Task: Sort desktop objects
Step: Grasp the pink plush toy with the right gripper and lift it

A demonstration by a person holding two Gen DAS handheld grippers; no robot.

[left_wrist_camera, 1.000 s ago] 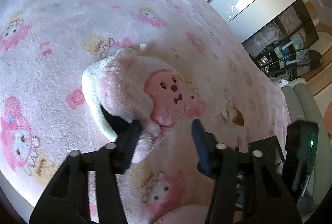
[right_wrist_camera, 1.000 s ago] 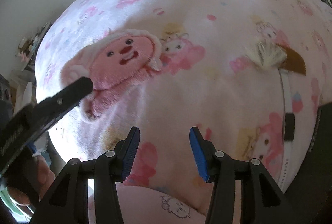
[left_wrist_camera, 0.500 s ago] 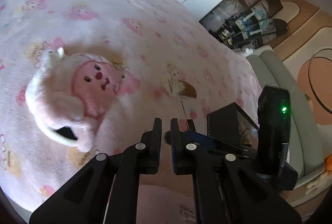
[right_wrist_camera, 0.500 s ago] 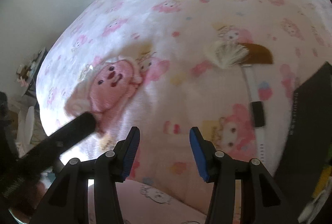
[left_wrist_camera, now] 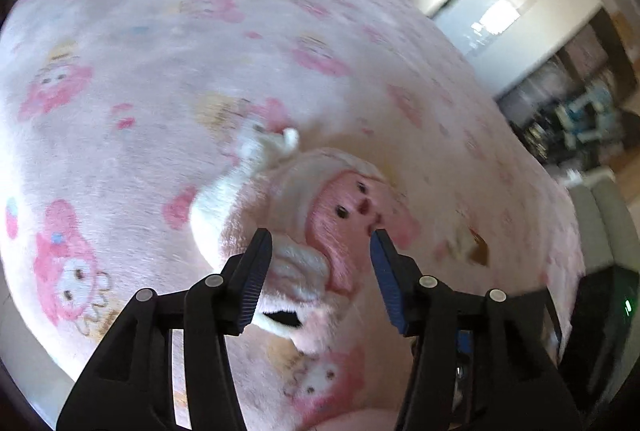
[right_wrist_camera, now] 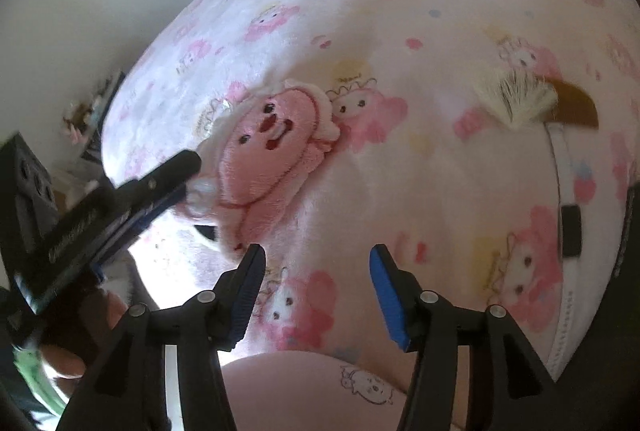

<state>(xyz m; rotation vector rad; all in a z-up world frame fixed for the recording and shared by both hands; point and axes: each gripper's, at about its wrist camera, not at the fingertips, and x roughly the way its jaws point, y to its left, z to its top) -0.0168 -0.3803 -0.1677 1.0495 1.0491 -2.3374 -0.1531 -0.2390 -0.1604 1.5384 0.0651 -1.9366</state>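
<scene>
A pink plush pouch with a cartoon face [left_wrist_camera: 320,227] lies on the pink patterned blanket [left_wrist_camera: 160,51]; it also shows in the right wrist view [right_wrist_camera: 268,155]. My left gripper [left_wrist_camera: 320,275] is open, its jaws either side of the pouch's near end; it shows from the side in the right wrist view [right_wrist_camera: 176,175]. My right gripper [right_wrist_camera: 316,283] is open and empty above the blanket, nearer than the pouch. A brush with white bristles and a brown handle [right_wrist_camera: 532,103] lies to the right, also seen small in the left wrist view [left_wrist_camera: 472,251].
A white band with a black tag [right_wrist_camera: 568,223] lies on the blanket at the right. A dark box edge [left_wrist_camera: 592,311] sits at the blanket's right side. Cabinets and shelves [left_wrist_camera: 520,11] stand beyond the blanket. A pink pad [right_wrist_camera: 340,387] lies near the front edge.
My left gripper was shut and raised off the pouch half a second ago; now it is open and low, straddling the pouch's near end. My right gripper moved slightly closer to the blanket.
</scene>
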